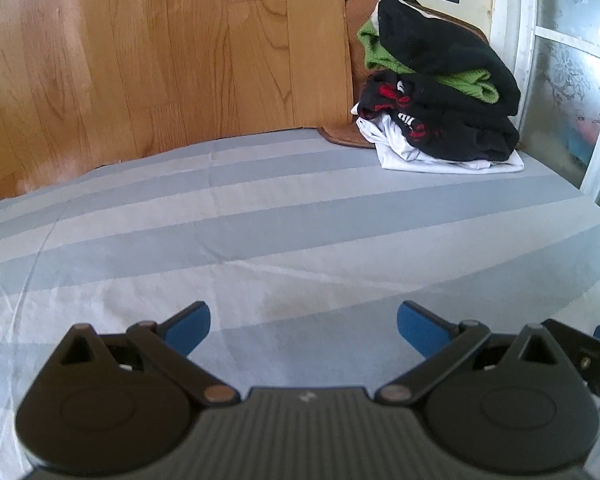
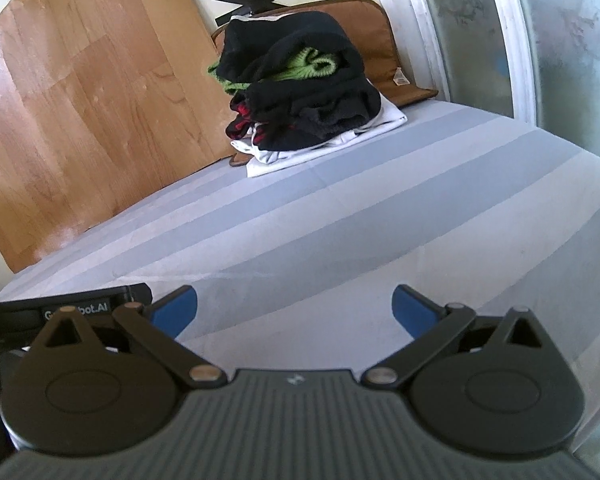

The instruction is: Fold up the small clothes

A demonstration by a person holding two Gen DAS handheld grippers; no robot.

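Both the left gripper [image 1: 304,330] and right gripper [image 2: 294,312] hover with fingers wide and empty over the grey-striped bed sheet [image 1: 260,220], while the stacked pile of black, green and white clothes [image 1: 440,92] looks folded already, nothing visibly left.

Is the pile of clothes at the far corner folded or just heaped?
Heaped. The pile of clothes sits bunched, with uneven edges.

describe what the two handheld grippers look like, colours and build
Both match: the left gripper and right gripper have a ribbed dark grey body, round black side housings, black linkage arms with metal pins, and blue finger pads. No hands or sleeves show.
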